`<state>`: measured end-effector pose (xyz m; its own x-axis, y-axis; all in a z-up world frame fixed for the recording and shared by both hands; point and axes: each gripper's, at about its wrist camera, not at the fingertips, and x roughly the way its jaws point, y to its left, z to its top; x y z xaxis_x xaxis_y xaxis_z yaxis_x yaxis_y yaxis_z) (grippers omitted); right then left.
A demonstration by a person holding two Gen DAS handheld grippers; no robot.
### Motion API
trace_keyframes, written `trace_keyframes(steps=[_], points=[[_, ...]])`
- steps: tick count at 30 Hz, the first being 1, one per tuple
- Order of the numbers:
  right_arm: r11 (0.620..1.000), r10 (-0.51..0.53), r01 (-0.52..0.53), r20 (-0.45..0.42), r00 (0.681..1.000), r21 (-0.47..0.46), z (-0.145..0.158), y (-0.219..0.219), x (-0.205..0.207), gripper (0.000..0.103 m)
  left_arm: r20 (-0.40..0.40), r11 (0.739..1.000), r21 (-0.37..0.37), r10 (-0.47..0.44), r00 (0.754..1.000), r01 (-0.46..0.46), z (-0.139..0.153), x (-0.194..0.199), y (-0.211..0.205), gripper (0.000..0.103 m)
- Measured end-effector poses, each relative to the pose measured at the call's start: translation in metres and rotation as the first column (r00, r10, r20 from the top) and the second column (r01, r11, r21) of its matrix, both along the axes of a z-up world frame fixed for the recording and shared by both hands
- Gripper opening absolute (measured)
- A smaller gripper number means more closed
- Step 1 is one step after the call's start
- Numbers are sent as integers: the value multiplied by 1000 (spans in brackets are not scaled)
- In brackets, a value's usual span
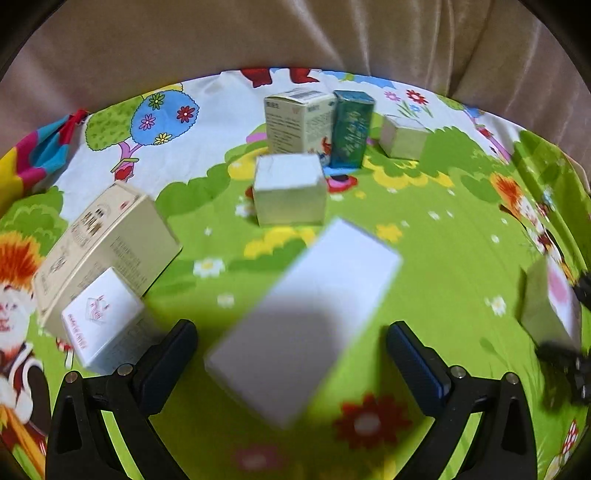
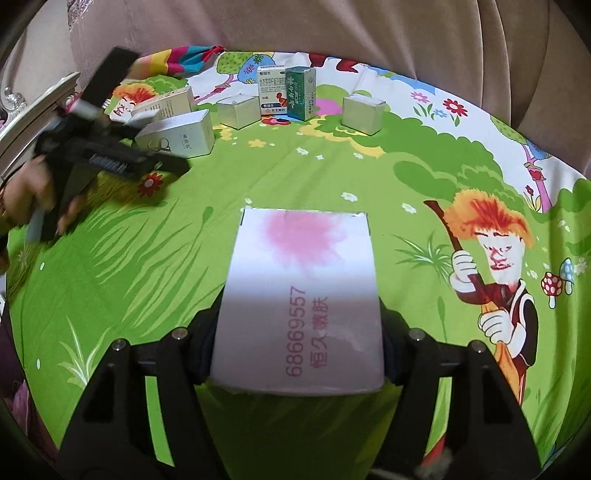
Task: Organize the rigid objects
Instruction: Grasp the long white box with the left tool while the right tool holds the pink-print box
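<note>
In the left wrist view, my left gripper [image 1: 291,345] is open, with a blurred plain white box [image 1: 306,317] lying tilted between and ahead of its fingers; contact is not visible. My right gripper [image 2: 299,332] is shut on a white box with a pink blotch and red print [image 2: 301,295], held above the green cartoon cloth [image 2: 147,258]. That box and gripper show at the right edge of the left wrist view [image 1: 550,302]. The left gripper shows at the left of the right wrist view [image 2: 110,158].
Boxes stand at the back: a white medicine box [image 1: 295,122], a dark green box [image 1: 351,129], two small silver cubes [image 1: 290,188] [image 1: 402,136]. A long beige box [image 1: 107,243] and a small white box [image 1: 103,321] lie at left. A brown curtain [image 1: 295,33] hangs behind.
</note>
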<state>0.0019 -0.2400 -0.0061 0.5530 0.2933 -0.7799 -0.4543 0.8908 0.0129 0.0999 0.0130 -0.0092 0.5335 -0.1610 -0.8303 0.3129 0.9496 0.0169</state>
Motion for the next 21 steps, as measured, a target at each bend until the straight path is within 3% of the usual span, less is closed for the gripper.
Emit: trace_keyframes(steps=[1, 2, 4, 12, 13, 14, 15, 21], points=[[1000, 0, 0, 0, 1000, 0, 0, 0, 0, 71, 15, 1000, -3, 9, 1000, -9, 1, -1, -4, 94], [1000, 0, 0, 0, 1000, 0, 0, 0, -1, 71, 39, 1000, -12, 7, 999, -6, 3, -6, -7, 68], [1000, 0, 0, 1, 1000, 0, 0, 0, -1, 71, 65, 1000, -25, 7, 998, -5, 8, -23, -23, 37], [1000, 2, -2, 1, 1000, 0, 0, 0, 0, 71, 104, 986, -42, 163, 981, -159, 6, -126, -53, 41], [1000, 2, -2, 1, 1000, 0, 0, 0, -1, 71, 101, 984, -52, 174, 980, -170, 6, -130, -53, 52], [1000, 2, -2, 1, 1000, 0, 1, 0, 0, 71, 95, 983, -61, 176, 980, -171, 5, -130, -51, 69], [1000, 2, -2, 0, 1000, 0, 1, 0, 0, 71, 85, 983, -67, 179, 980, -174, 5, -127, -50, 77], [1000, 0, 0, -1, 1000, 1, 0, -1, 1, 72, 77, 980, -22, 197, 977, -196, 2, -117, -55, 87]])
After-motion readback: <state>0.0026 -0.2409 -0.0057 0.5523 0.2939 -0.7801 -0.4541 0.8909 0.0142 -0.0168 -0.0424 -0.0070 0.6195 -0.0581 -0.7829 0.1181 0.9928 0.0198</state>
